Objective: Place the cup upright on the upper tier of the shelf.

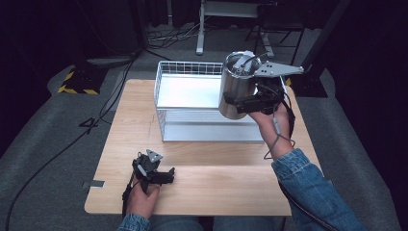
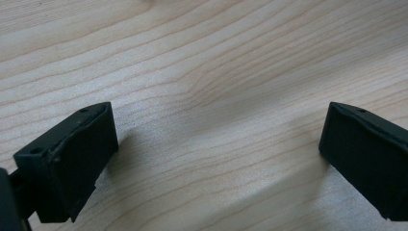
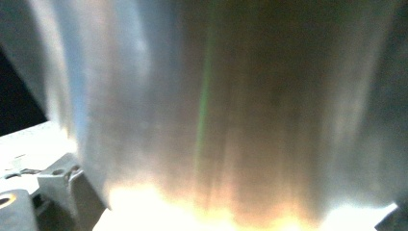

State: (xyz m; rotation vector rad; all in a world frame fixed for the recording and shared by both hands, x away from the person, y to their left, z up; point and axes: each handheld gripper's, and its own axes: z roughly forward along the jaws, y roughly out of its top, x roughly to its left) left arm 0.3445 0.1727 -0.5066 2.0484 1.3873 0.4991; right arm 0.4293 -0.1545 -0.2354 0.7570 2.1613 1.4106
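A brushed steel cylindrical canister (image 1: 233,85) hangs tilted in the air over the right end of a white wire basket (image 1: 161,91). My right gripper (image 1: 243,103) is shut on its lower side wall. In the right gripper view the steel wall (image 3: 216,120) sits very close, blurred and glaring. My left gripper (image 1: 165,176) rests low on the wooden table (image 1: 216,187) near the front edge, away from the basket. Its jaws stand wide open over bare wood (image 2: 216,144), with nothing between them.
The basket stands at the back middle of the table. Its white floor (image 1: 187,91) looks bare. Black cables (image 1: 110,96) cross the grey floor to the left, beside a yellow-and-black striped base (image 1: 77,84). White desk legs (image 1: 199,33) stand behind the table.
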